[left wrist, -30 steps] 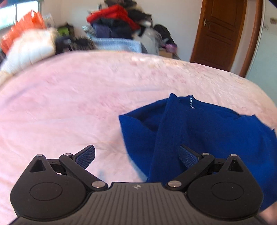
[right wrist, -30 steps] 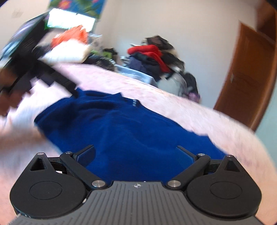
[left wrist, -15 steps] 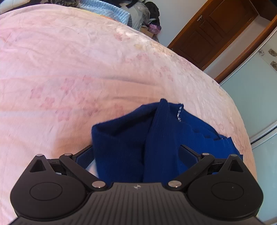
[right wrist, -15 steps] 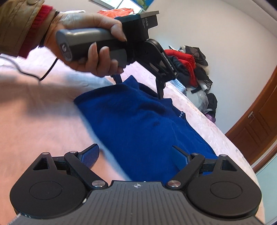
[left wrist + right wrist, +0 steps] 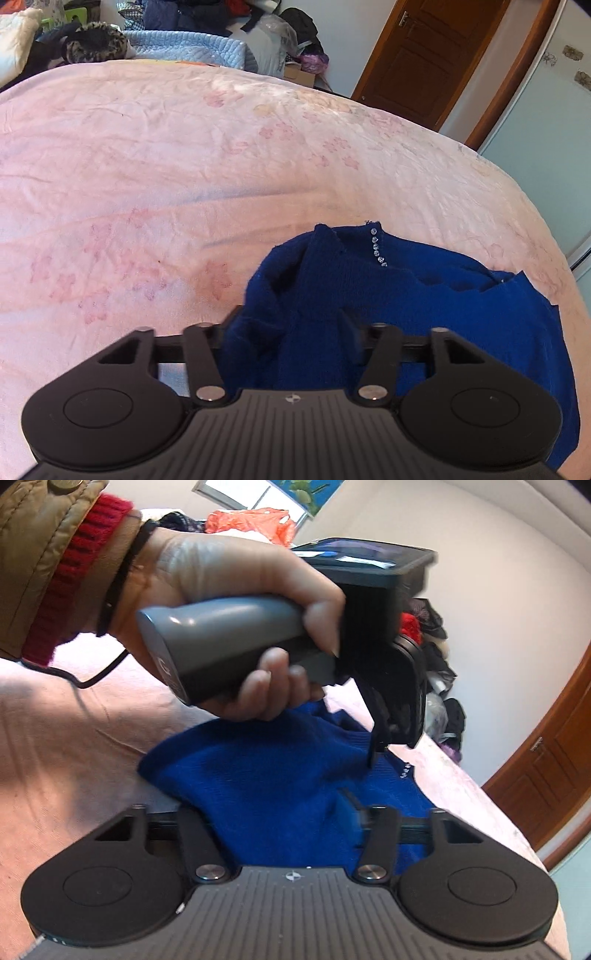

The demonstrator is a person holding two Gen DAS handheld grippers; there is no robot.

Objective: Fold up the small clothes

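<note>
A dark blue sweater [image 5: 424,295] with a row of rhinestones [image 5: 376,247] at its neck lies on the pink bed sheet [image 5: 184,166]. My left gripper [image 5: 291,325] is down on its near edge, jaws closing, with a bunched fold filling the gap and covering the left finger. In the right wrist view my right gripper [image 5: 273,805] sits on another edge of the sweater [image 5: 258,768], jaws closing on fabric that hides its left finger. Just beyond it, a person's hand [image 5: 240,602] holds the left gripper [image 5: 380,746], tips in the cloth.
A heap of clothes and bags [image 5: 184,22] lines the far side of the bed. A brown wooden door [image 5: 417,62] stands at the back right. The bed's right edge [image 5: 546,236] curves close to the sweater. A cable [image 5: 88,672] trails from the hand.
Both grippers have come down onto the sweater and their jaws have narrowed from wide open, with fabric now bunched between the fingers. In the right wrist view the left hand looms closer.
</note>
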